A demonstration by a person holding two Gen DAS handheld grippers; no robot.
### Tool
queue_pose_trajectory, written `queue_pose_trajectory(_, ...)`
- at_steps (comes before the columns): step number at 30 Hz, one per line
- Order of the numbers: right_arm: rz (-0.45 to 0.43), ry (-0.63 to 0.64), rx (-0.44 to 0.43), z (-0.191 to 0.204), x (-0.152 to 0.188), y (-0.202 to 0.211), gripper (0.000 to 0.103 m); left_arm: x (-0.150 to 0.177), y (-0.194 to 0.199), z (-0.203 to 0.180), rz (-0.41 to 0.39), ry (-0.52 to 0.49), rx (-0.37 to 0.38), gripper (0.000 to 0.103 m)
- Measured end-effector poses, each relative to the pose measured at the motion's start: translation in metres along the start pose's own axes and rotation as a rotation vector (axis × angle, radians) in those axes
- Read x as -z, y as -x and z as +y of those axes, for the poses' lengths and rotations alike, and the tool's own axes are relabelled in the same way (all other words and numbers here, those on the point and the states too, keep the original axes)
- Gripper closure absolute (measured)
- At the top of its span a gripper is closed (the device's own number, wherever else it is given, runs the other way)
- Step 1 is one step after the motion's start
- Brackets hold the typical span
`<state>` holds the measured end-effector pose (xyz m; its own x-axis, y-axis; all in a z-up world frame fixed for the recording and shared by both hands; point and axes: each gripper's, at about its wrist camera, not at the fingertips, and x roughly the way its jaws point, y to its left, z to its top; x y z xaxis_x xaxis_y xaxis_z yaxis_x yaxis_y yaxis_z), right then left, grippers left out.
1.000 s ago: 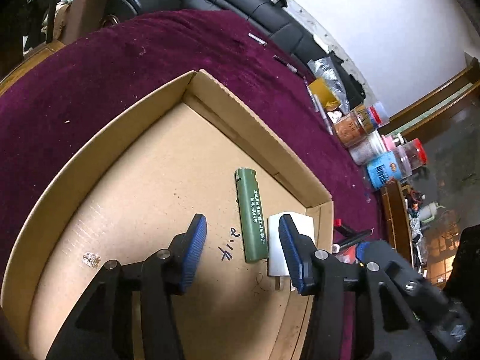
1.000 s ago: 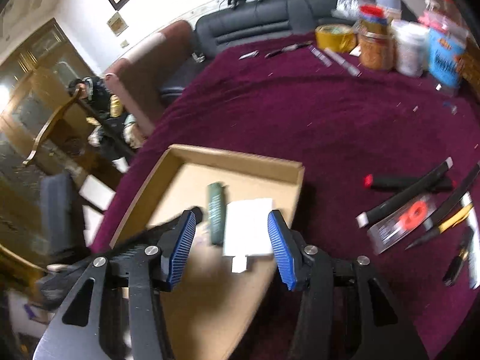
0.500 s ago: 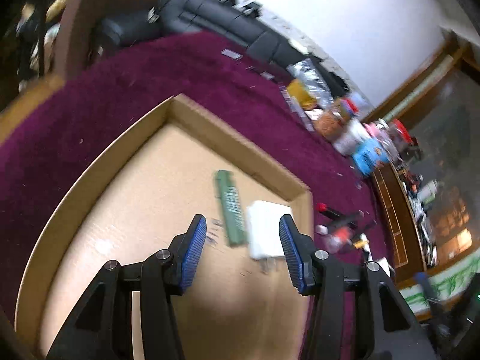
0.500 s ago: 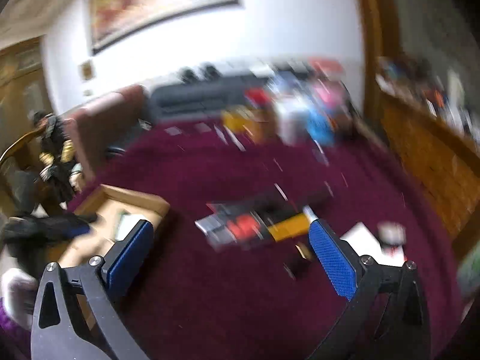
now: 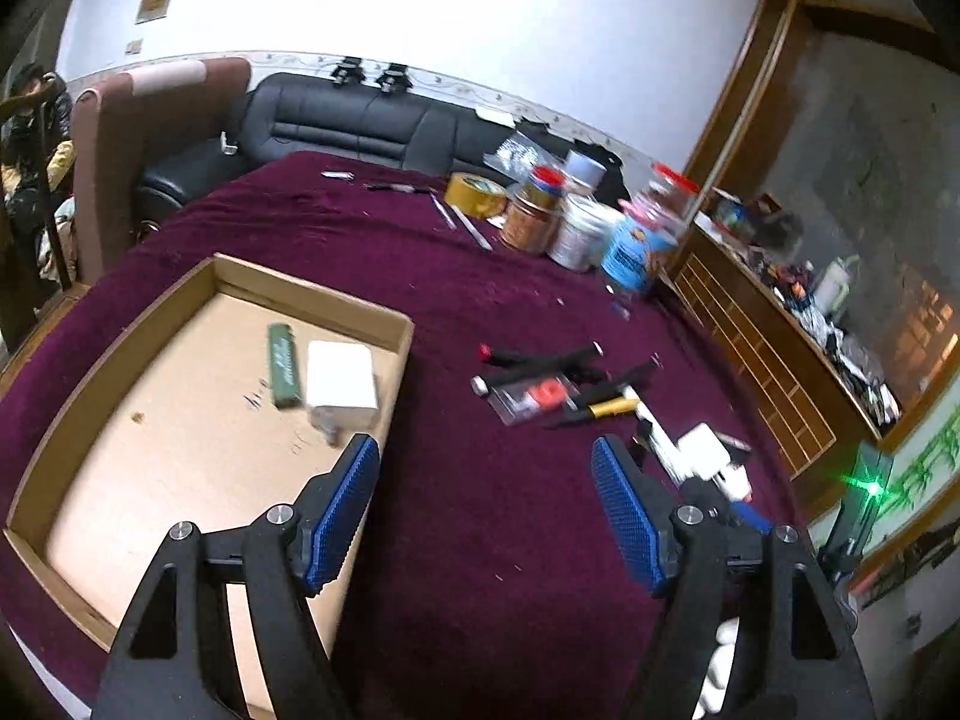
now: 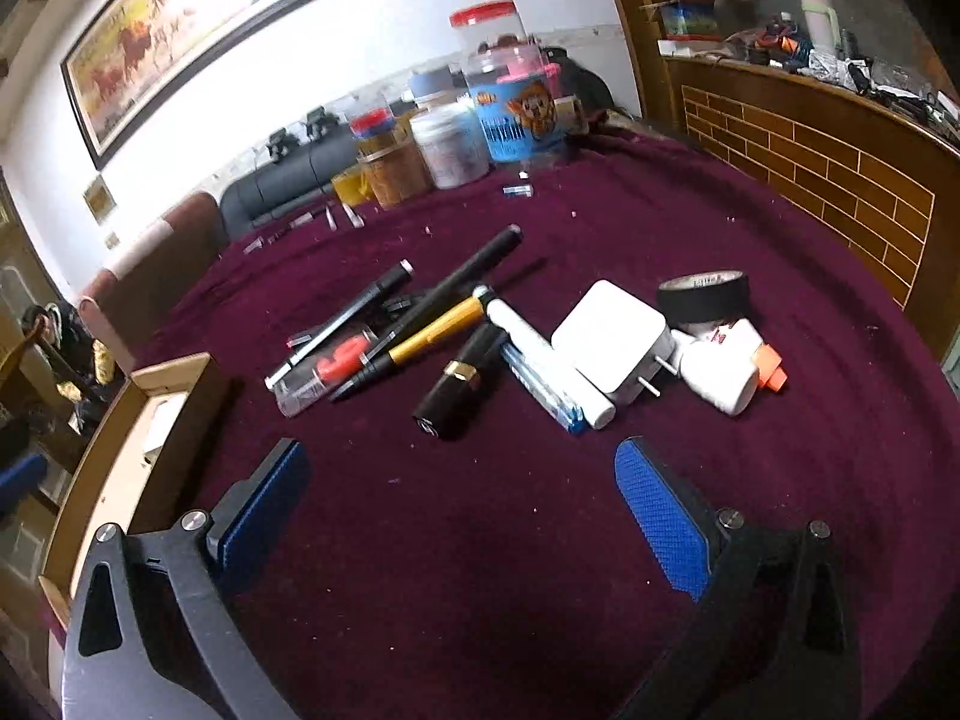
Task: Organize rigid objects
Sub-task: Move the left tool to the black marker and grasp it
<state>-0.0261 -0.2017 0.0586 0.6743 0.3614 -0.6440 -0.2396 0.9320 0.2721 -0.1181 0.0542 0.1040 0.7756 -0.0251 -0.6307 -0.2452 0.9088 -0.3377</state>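
Both grippers have pulled away from the shallow brown cardboard tray (image 5: pixel 90 372) since a second ago, when each hung over its floor with the green rectangular lighter (image 5: pixel 282 367) and the white plug-in charger block (image 5: pixel 341 383) ahead of its pads. The left gripper (image 5: pixel 485 516) now points down at a slant over bare maroon velvet tablecloth (image 5: pixel 480 570); its jaws have just been opening and stand apart with nothing between them. Its left pad overlaps the tray's near right edge, and the lighter and charger lie side by side, touching, beyond that pad and to its left. Past the right pad, further out, lies a loose heap of black pens (image 5: pixel 540 357) and a gold-barrelled pen (image 5: pixel 609 407).

The right gripper (image 6: pixel 459 495) also tilts downward — jaws spread wide, nothing between them, only cloth. Just beyond the gap lies a black lipstick tube with a gold band (image 6: pixel 459 381), pointing away. Beyond the right pad sit a second white square charger with two prongs (image 6: pixel 612 342), a white bottle with an orange cap (image 6: pixel 729 369) and a roll of black tape (image 6: pixel 703 297), all bunched together. Left of the left pad, the tray's corner shows at the edge of view. Far back stand several plastic jars with coloured lids (image 6: pixel 510 108).
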Motion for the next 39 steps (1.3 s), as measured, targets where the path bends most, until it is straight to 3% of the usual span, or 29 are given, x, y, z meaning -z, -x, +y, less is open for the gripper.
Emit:
queue_pose_trajectory(6, -0.004, 0.037, -0.002, 0.007, 0.0, -0.003, 0.001, 0.016, -0.005, -0.025, 0.041, -0.059, 0.024, 0.035)
queue_pose_trajectory(16, 0.005, 0.01, 0.019, 0.001, -0.003, 0.0, 0.001, 0.031, -0.018, -0.033, 0.11, -0.06, 0.068, 0.035)
queue_pose_trajectory(18, 0.001, 0.019, -0.013, 0.004, -0.022, 0.008, 0.001, 0.031, -0.02, -0.031, 0.116, -0.062, 0.06, 0.035)
queue_pose_trajectory(22, -0.116, 0.049, -0.034, 0.011, -0.098, 0.041, 0.001, 0.028, -0.028, -0.019, 0.155, -0.002, 0.079, 0.035)
queue_pose_trajectory(24, -0.182, 0.034, -0.029, 0.004, -0.116, 0.048, 0.001, 0.024, -0.032, -0.014, 0.156, 0.003, 0.06, 0.035)
queue_pose_trajectory(26, -0.224, 0.057, 0.026, -0.004, -0.116, 0.038, 0.001, 0.017, -0.038, -0.011, 0.164, 0.002, 0.041, 0.035)
queue_pose_trajectory(30, -0.21, 0.068, 0.143, -0.032, -0.103, -0.007, 0.001, -0.001, -0.054, -0.02, 0.203, -0.039, 0.037, 0.035)
queue_pose_trajectory(35, -0.16, -0.076, 0.152, -0.081, -0.089, -0.045, 0.001, -0.032, -0.09, -0.044, 0.202, -0.154, -0.004, 0.035)
queue_pose_trajectory(37, -0.122, -0.111, 0.143, -0.091, -0.093, -0.049, 0.001, -0.042, -0.111, -0.055, 0.215, -0.209, -0.004, 0.036)
queue_pose_trajectory(39, -0.145, -0.118, 0.135, -0.093, -0.093, -0.043, 0.001, -0.049, -0.137, -0.066, 0.242, -0.261, -0.014, 0.039)
